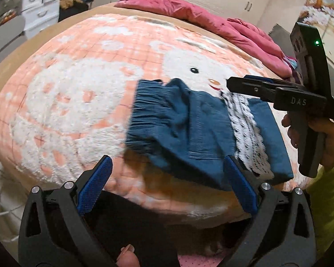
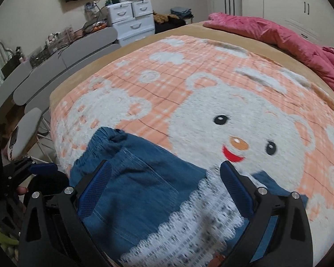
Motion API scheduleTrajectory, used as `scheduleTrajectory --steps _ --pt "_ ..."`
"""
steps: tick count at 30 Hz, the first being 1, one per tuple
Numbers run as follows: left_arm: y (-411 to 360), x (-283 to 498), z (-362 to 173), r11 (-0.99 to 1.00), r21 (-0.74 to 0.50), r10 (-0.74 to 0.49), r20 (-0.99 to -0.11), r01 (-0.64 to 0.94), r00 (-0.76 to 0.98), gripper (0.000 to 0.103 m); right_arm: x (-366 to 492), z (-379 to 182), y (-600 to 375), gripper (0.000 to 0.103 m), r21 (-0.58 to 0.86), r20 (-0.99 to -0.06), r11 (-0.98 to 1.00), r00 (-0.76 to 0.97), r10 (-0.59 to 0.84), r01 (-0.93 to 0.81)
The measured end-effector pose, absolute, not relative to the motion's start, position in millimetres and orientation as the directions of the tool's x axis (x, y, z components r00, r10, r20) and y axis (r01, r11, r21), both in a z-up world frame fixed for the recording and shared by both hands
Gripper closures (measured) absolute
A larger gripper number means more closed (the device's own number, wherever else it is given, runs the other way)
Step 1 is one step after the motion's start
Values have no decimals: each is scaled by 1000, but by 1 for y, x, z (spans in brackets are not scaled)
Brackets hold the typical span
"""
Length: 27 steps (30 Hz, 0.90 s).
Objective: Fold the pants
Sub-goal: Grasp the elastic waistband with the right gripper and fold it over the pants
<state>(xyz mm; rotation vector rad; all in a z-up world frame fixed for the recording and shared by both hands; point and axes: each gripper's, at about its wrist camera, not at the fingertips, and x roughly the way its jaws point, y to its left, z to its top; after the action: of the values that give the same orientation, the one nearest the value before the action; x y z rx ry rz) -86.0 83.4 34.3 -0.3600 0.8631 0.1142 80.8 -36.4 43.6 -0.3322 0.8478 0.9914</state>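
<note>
In the left wrist view, the left gripper (image 1: 167, 173) is hanging above the near edge of the bed (image 1: 15, 71) with its blue-padded fingers (image 1: 95, 184) spread wide and gripping nothing. The pants (image 1: 184, 129), blue denim with an elastic waistband and a white lace trim (image 1: 247, 133), are lying folded on the peach blanket (image 1: 78, 89) with its white bear print, near the edge of the bed closest to the camera. The right finger pad is sitting just in front of the pants' near edge; whether it is touching the cloth cannot be told. The right gripper (image 1: 230, 82) is reaching in from the right side above the pants, held by a hand (image 1: 318, 138) in a yellow-green sleeve (image 1: 329, 200); its fingers are looking close together here, seen side on. A pink quilt (image 1: 211, 17) is lying bunched at the far side of the bed. In the right wrist view, the right gripper (image 2: 165, 173) is showing its fingers (image 2: 236, 191) spread wide, hovering over the pants (image 2: 140, 182) with nothing gripped between them, which settles the doubt from the other view. The lace trim (image 2: 189, 227) is running across the lower part of the pants, blurred. The left gripper (image 2: 42, 169) is just visible at the left edge. White drawers (image 2: 131, 20) are standing against the far wall.
</note>
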Motion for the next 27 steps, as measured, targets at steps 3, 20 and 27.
scheduleTrajectory --steps 3,20,27 --pt "92 -85 30 925 -281 -54 -763 -256 644 10 81 41 -22 5 127 -766 509 242 595 -851" --pt "110 -49 0 884 -378 -148 -783 -274 604 37 95 4 60 12 251 -841 301 -53 539 -920" --pt "113 -47 -5 873 -405 -175 -779 -271 601 37 89 -19 63 59 359 -806 252 -163 569 -899"
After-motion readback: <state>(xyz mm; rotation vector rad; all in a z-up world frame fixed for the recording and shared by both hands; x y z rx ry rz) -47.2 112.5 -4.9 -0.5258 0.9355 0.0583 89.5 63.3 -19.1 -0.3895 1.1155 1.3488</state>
